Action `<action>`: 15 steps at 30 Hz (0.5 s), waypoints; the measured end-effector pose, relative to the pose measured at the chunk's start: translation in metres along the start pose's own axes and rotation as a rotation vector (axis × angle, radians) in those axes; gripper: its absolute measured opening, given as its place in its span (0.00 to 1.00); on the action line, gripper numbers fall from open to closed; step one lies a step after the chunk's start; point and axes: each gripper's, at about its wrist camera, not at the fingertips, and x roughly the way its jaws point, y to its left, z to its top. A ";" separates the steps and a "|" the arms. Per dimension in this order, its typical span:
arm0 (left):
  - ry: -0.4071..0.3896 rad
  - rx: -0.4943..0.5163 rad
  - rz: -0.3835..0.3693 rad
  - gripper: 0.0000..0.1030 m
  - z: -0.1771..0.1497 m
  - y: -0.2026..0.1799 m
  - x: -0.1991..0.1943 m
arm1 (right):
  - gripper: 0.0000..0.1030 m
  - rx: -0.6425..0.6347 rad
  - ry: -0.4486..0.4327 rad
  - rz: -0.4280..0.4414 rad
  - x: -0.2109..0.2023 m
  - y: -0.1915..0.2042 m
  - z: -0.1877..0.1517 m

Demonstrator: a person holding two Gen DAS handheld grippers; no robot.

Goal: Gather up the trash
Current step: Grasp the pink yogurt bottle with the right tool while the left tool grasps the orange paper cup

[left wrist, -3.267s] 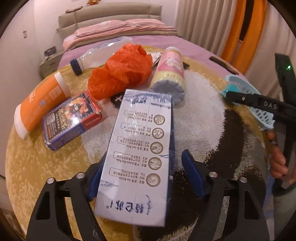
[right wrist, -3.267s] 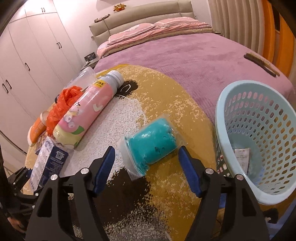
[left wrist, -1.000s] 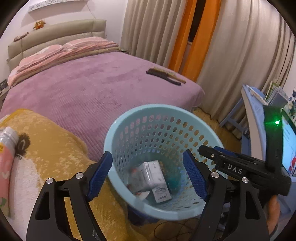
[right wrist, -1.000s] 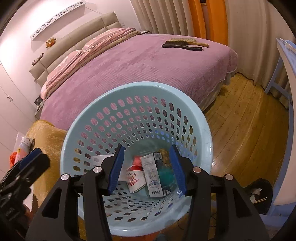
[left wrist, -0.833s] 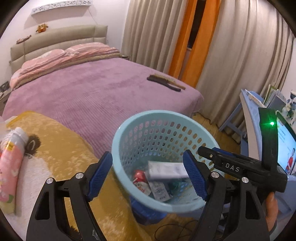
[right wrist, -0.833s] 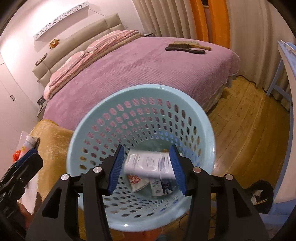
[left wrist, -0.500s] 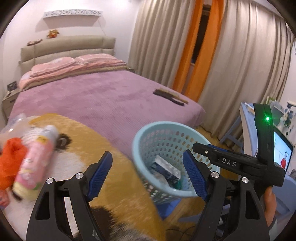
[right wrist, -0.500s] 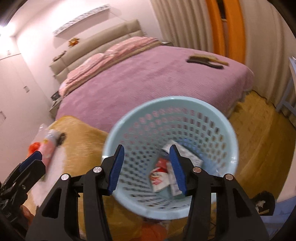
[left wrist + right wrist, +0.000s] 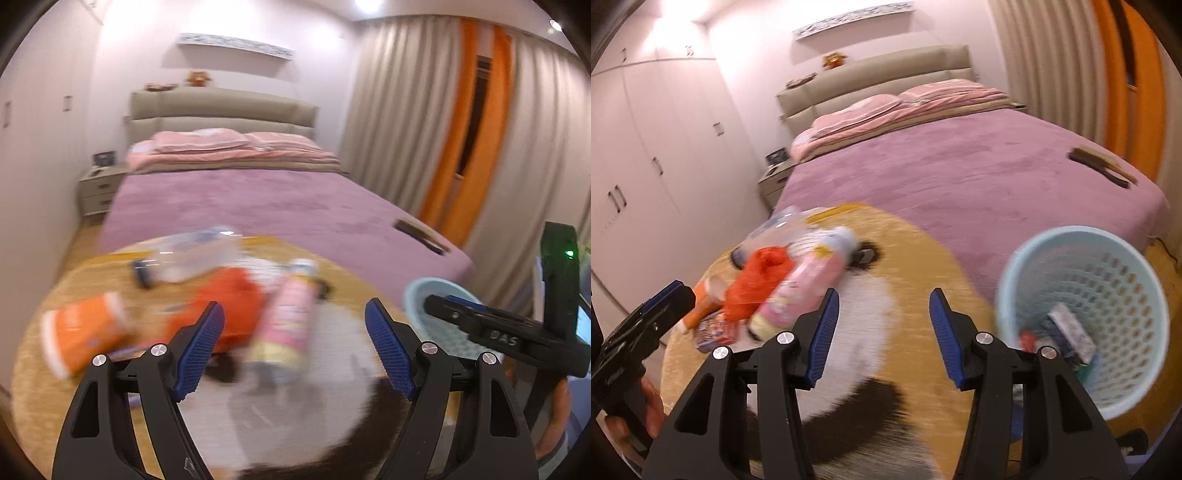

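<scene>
My left gripper [image 9: 293, 343] is open and empty above the round yellow rug [image 9: 33, 384]. Ahead of it, blurred by motion, lie a pink bottle [image 9: 286, 325], an orange plastic bag [image 9: 229, 306], an orange bottle [image 9: 83, 334] and a clear bottle [image 9: 192, 256]. My right gripper [image 9: 881, 326] is open and empty over the rug [image 9: 923, 266]. The light blue basket [image 9: 1123, 258] stands to its right and holds a carton [image 9: 1071, 334] and other trash. The pink bottle [image 9: 803, 291], orange bag [image 9: 757, 284] and a small printed box [image 9: 713, 334] lie to the left.
A bed with a purple cover [image 9: 979, 162] lies behind the rug, with a brush [image 9: 1102, 170] near its foot. White wardrobes [image 9: 646, 155] line the left wall. Orange and beige curtains [image 9: 465, 129] hang on the right. The basket rim [image 9: 417, 291] shows beside the right gripper's body.
Both grippers have swung left, away from the basket and back over the rug. The carton and the teal packet now lie in the basket. Both views are blurred by motion.
</scene>
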 end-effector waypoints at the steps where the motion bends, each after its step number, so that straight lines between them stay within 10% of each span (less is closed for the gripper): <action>1: -0.001 -0.007 0.021 0.74 0.000 0.012 -0.002 | 0.46 -0.009 0.012 0.009 0.008 0.012 0.001; 15: 0.095 -0.243 0.212 0.76 -0.012 0.193 -0.008 | 0.58 0.035 0.148 -0.037 0.103 0.083 0.012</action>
